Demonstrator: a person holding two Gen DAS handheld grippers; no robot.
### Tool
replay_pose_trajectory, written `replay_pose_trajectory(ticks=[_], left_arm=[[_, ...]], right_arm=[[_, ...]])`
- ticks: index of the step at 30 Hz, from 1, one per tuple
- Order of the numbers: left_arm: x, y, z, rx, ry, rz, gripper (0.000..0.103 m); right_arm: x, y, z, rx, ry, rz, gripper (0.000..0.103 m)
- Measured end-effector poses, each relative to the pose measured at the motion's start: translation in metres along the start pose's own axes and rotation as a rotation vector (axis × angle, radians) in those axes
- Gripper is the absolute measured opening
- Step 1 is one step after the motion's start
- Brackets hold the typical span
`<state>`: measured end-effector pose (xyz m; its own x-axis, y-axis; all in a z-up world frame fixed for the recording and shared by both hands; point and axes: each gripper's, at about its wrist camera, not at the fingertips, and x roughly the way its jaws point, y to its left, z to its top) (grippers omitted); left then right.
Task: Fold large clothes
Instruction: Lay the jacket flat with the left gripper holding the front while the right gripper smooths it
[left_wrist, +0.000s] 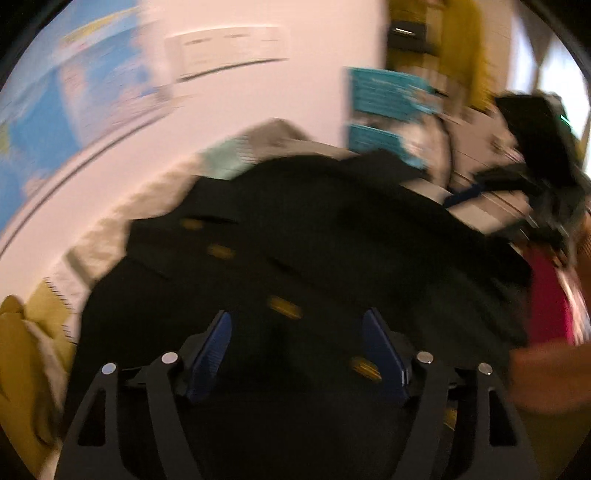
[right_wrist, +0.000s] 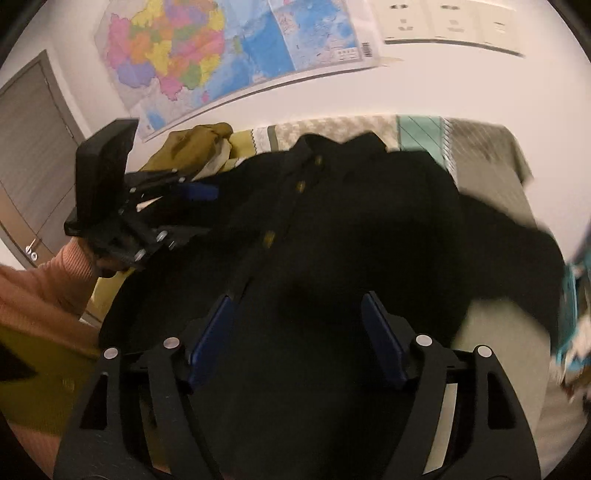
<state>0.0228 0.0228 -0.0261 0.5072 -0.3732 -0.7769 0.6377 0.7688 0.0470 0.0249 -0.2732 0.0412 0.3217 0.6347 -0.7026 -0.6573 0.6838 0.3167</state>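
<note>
Black coat (right_wrist: 332, 229) lies flat, button line running lower-centre to upper-centre of frame, under spread empty right gripper (right_wrist: 295, 332); left gripper (right_wrist: 184, 206), also spread, mid-left.

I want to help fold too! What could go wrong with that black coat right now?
Both claws, left and right, are open above the black coat, gripping nothing. A grab might catch only one layer and bunch it. The olive garment lies touching the coat's edge, so it could get dragged along.
</note>
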Motion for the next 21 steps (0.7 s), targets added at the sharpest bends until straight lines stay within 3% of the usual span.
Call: replay_pose_trajectory(ticks=[3,7,11,13,16,21], left_arm=[[-0.013,-0.054,-0.021,0.147,0.029,-0.053,0.073],[-0.019,-0.088,-0.042,0.201,0.054,-0.15,0.079],[-0.005,-0.1,-0.057,0.212,0.113,-0.114,0.077],[0.006,-0.093,-0.057,0.169,0.152,-0.101,0.05],[0.008,-0.081,-0.055,0.069,0.139,-0.125,0.033],[0.001,-0.075,-0.043,-0.022,0.098,-0.105,0.015]], right_arm=[[-0.026,0.003,-0.045,0.076,-0.039,-0.012,0.072],[-0.043,0.013,-0.085,0.126,-0.08,-0.01,0.075],[-0.025,0.042,-0.088,0.025,-0.05,-0.018,0.077],[-0.012,0.051,-0.085,-0.011,-0.036,-0.015,0.077],[0.011,0.062,-0.076,-0.046,-0.014,0.022,0.077],[0.033,0.075,-0.052,-0.079,-0.014,0.071,0.076]])
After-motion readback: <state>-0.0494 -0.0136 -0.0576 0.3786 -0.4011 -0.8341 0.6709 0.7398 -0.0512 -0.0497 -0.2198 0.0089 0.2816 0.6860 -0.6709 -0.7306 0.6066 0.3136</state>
